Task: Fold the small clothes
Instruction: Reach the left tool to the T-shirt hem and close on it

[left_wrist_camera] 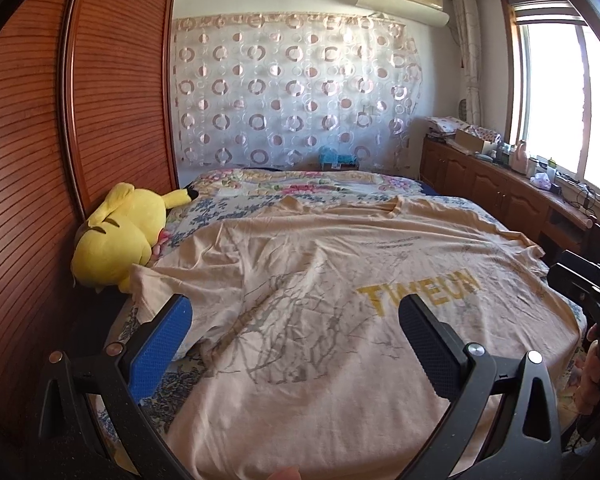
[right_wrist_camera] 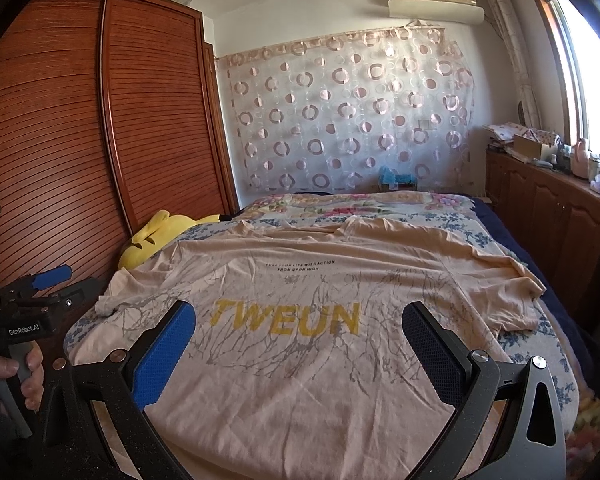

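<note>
Peach cotton T-shirt (right_wrist_camera: 320, 280) lies spread print-up across the bed (right_wrist_camera: 540, 344), hem toward the cameras, collar toward the far wall. Yellow "TWEUN" lettering (right_wrist_camera: 286, 318) and a grey branch pattern face up.

Progress: no fold visible yet. Body mostly flat, with wrinkles. Sleeve on the wardrobe side (left_wrist_camera: 156, 292) is rumpled, its edge curled just beside a yellow plush toy (left_wrist_camera: 116, 236). Sleeve on the window side (right_wrist_camera: 516, 304) is bunched and draped near the bed's edge. By my reading the task stands at the start: smoothing done in part, both sleeves and the body fold all left to do.

Left tongs (left_wrist_camera: 296, 320): spread wide, nothing between the blue pad and the black pad. They hover above the hem corner on the wardrobe side, pointing along the shirt toward the collar. Contact with cloth not evident.

Right tongs (right_wrist_camera: 298, 328): likewise spread wide and empty, held over the hem middle, aimed straight up the shirt, framing the lettering.

Person's left hand (right_wrist_camera: 16, 376) shows in the right view, wrapped round the grey handle of its tool, low at the bed's corner by the wooden wardrobe (right_wrist_camera: 60, 140). Fingers of the other hand appear at the right margin of the left view.
</note>
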`<state>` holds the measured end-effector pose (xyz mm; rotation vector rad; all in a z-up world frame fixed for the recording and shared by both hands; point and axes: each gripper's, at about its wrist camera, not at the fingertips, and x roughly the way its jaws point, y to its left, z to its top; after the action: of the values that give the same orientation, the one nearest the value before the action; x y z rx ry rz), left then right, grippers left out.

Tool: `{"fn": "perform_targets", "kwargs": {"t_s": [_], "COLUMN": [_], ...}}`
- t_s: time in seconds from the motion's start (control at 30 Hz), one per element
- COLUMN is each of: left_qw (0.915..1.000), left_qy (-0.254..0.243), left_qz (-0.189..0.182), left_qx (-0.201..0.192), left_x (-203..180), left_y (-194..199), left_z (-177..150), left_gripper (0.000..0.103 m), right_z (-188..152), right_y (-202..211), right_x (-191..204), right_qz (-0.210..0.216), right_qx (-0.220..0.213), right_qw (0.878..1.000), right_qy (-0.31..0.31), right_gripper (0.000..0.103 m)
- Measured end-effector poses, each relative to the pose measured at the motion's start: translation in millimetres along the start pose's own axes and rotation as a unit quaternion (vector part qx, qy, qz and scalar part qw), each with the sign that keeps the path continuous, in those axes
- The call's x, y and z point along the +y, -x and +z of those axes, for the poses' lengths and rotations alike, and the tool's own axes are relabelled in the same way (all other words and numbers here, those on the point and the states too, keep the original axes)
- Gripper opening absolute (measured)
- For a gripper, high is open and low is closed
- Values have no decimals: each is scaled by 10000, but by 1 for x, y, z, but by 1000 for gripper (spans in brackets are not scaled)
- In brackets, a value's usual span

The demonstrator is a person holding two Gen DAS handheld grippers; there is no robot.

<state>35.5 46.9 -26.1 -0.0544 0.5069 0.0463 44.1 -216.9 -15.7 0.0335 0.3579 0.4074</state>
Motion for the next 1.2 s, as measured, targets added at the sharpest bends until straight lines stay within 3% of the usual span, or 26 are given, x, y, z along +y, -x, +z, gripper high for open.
{"fn": "perform_targets", "kwargs": {"t_s": [0.2,0.5,0.63,0.73,0.83,0.97,1.1,1.2], "left_qw": [9994,9975,9961,9946,9920,9860,9842,9839], "left_qy": [154,36,159,98,174,323,341,290], "left_qz": [308,575,460,421,147,193,173,194], "left_qx": [83,419,736,941,1243,1627,1731,1752], "left_x": [32,79,99,107,117,134,140,142], "left_y": [-18,-56,-72,-84,-96,-111,-113,-115], "left_z": [-2,-3,-6,-7,-6,-8,-11,-10], "left_gripper": [103,103,100,95,83,69,63,50], "right_z": [3,16,23,25,25,30,34,38], "right_y": [-31,-52,-61,-67,-69,-70,-71,-66], "right_x": [6,18,7,6,2,-2,-11,-13], "right_qz": [-174,102,394,534,573,581,588,557], "right_qx": [85,316,567,784,1000,1180,1379,1381], "right_qw": [9994,9975,9959,9935,9905,9875,9858,9854], "right_qy": [304,629,591,629,753,863,756,824], "right_gripper": [103,103,103,103,103,103,103,103]}}
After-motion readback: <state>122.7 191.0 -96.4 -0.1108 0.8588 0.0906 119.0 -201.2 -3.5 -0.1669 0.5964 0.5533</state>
